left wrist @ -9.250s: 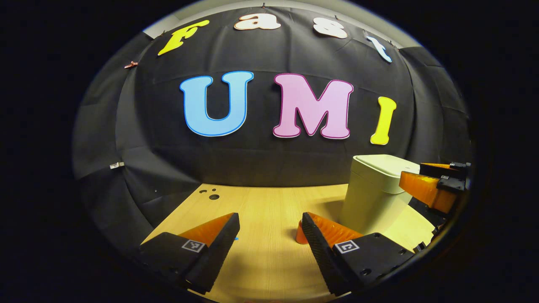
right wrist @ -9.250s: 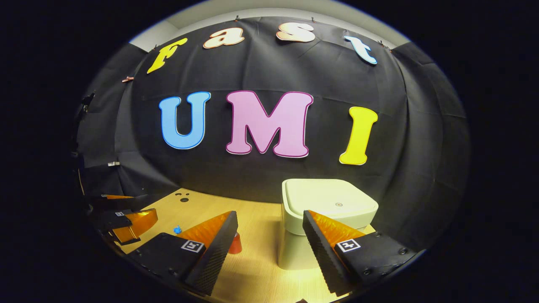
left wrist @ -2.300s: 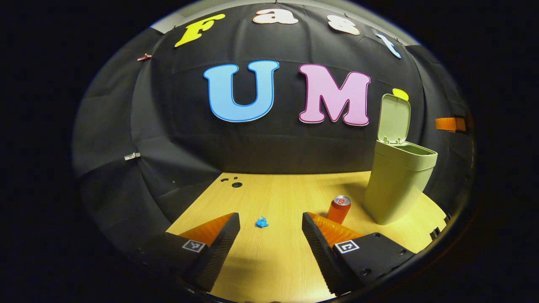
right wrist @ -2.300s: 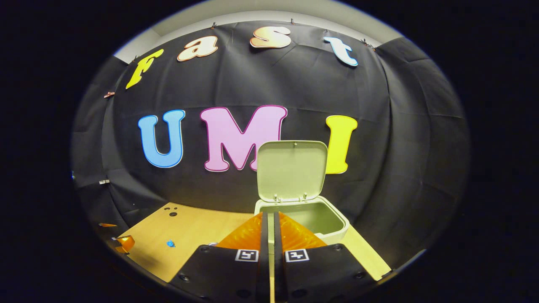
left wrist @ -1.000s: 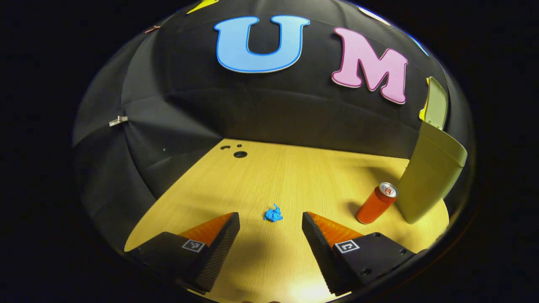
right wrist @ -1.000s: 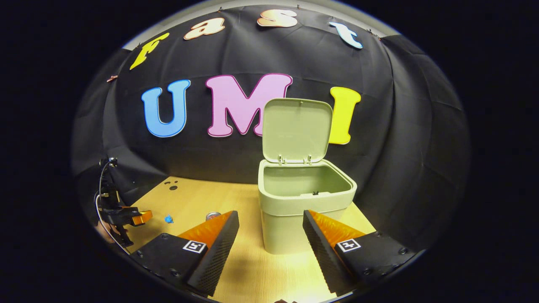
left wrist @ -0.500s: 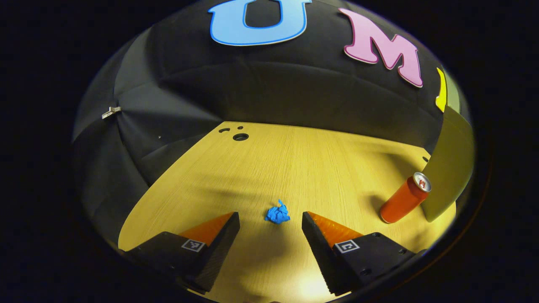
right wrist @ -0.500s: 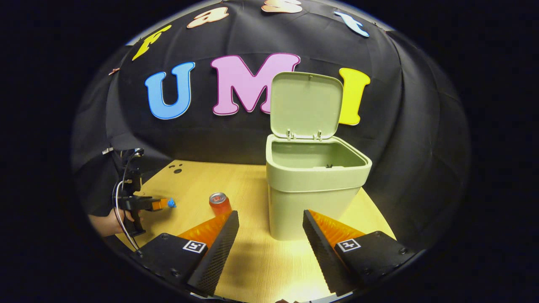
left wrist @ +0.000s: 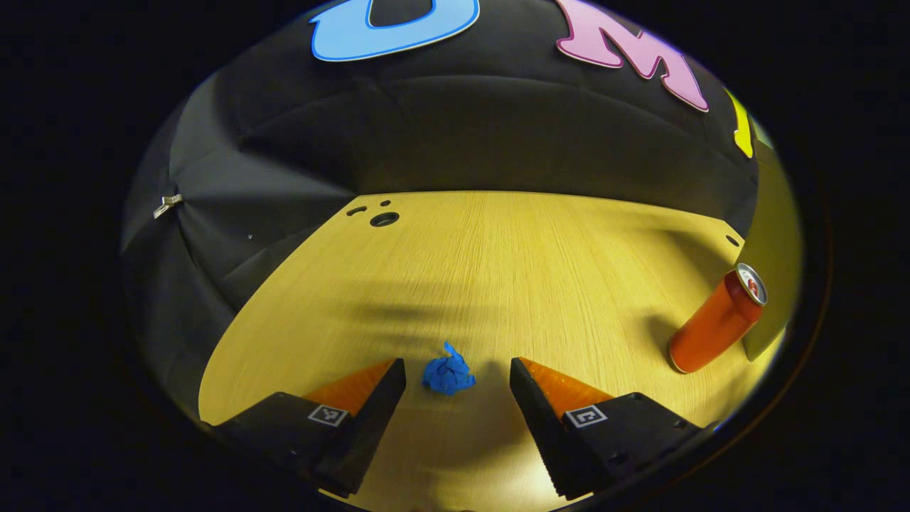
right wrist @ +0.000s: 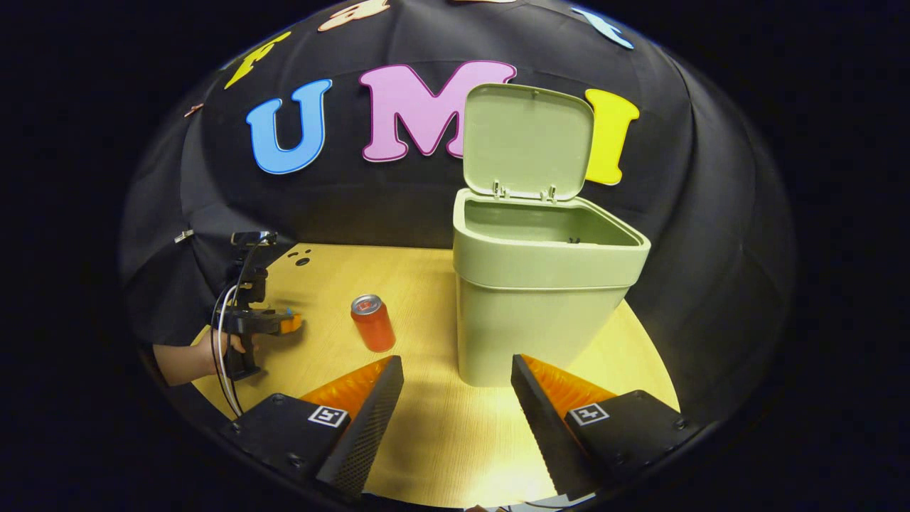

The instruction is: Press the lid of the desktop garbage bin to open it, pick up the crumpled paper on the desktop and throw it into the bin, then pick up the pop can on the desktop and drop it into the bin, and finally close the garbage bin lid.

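A small ball of crumpled blue paper point(left wrist: 448, 375) lies on the wooden desktop point(left wrist: 498, 277), right between the tips of my open left gripper point(left wrist: 457, 371), touched by neither finger. An orange pop can point(left wrist: 718, 320) stands at the right, beside the pale green bin point(left wrist: 775, 235). In the right gripper view the bin point(right wrist: 540, 299) stands with its lid point(right wrist: 527, 142) swung upright. The can point(right wrist: 372, 323) stands left of it. My right gripper point(right wrist: 457, 373) hovers open before the bin, holding nothing. Farther left the left gripper point(right wrist: 284, 323) is held low over the desk by a hand point(right wrist: 213, 352).
Black cloth walls close the desk at the back and sides. Small round holes point(left wrist: 382, 217) mark the desk's far left corner. Bare wood lies between the paper and the can. A cable point(right wrist: 224, 370) hangs from the left gripper.
My left gripper has tipped down and moved forward, so the blue paper now lies between its fingertips. My right gripper has dropped lower in front of the bin. Both stay open.
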